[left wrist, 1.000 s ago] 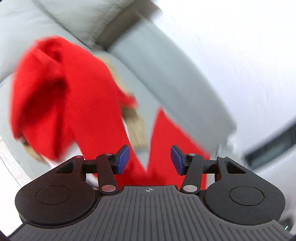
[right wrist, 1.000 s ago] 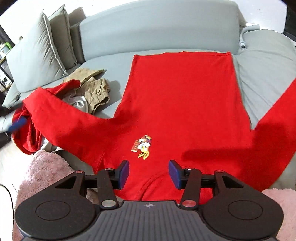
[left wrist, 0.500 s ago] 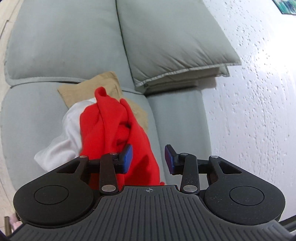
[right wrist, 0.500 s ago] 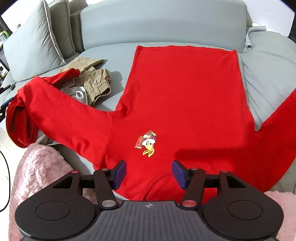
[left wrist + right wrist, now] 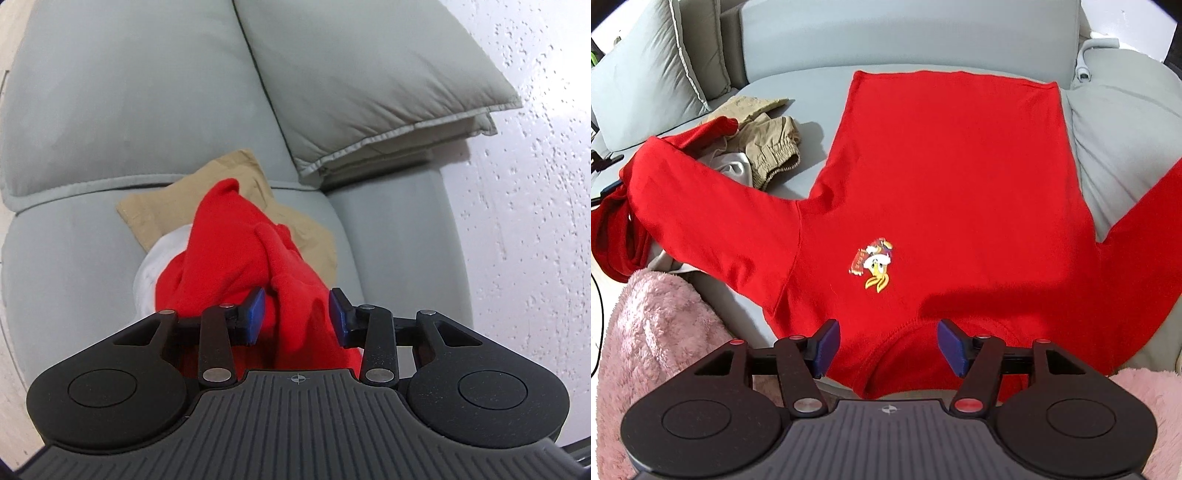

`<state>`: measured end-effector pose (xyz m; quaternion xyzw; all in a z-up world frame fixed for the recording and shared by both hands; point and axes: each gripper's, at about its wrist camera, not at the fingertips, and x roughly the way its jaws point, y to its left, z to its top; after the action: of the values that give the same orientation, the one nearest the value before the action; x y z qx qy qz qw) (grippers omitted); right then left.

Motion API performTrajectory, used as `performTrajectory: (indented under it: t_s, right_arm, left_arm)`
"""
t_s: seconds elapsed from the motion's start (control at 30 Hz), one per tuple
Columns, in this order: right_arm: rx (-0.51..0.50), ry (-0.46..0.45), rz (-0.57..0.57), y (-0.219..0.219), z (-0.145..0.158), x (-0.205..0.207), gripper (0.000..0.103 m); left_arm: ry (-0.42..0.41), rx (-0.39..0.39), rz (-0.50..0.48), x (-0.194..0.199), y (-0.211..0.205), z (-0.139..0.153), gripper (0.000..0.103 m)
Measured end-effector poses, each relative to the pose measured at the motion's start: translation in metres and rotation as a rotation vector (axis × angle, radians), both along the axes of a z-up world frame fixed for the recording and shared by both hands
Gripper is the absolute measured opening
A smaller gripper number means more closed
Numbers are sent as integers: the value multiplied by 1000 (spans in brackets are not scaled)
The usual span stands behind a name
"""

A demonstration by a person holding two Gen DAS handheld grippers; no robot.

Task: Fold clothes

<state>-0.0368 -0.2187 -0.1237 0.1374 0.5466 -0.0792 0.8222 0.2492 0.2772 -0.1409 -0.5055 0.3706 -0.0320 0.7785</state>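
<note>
Sweatshirt lies flat, print up, on the sofa seat, collar nearest the right gripper, whose jaws stand wide, empty. Sleeve at 9 o'clock is bunched over khaki trousers; left gripper jaws straddle it, not closed. Cushions, white wall, pink rug.

Bright, even light is filling both sharp views; fisheye bending is curving the edges, and a soft shadow is falling just ahead of the right gripper.
</note>
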Motion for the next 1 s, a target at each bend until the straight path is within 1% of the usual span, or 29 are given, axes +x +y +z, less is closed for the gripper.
performTrajectory:
  t_s: [0.03, 0.1, 0.17, 0.23, 0.33, 0.4, 0.67, 0.77, 0.87, 1.0]
  right_arm:
    - [-1, 1, 0, 0, 0, 0, 61]
    - [1, 0, -4, -1, -1, -2, 61]
    - [10, -7, -9, -2, -1, -5, 62]
    - [19, -14, -15, -3, -1, -7, 62]
    - [34, -29, -21, -5, 0, -12, 62]
    - [46, -43, -24, -6, 0, -15, 62]
    - [125, -95, -57, -13, -5, -39, 62]
    - [164, -108, -76, -19, -12, -51, 62]
    - [201, -121, -115, -30, -17, -61, 62]
    - [239, -157, -181, -50, -18, -76, 62]
  left_arm:
    - [-3, 0, -1, 1, -1, 0, 20]
    - [2, 26, -13, 2, -4, 0, 9]
    - [10, 79, -26, -1, -9, 6, 5]
    - [3, 110, -36, -5, -13, 12, 2]
    - [-25, 188, -45, -15, -20, 31, 1]
    - [-70, 247, -59, -24, -30, 50, 0]
    - [-267, 459, -172, -54, -89, 123, 0]
    - [-331, 492, -227, -67, -122, 146, 0]
    - [-383, 483, -293, -82, -161, 163, 0]
    - [-435, 480, -408, -109, -226, 177, 0]
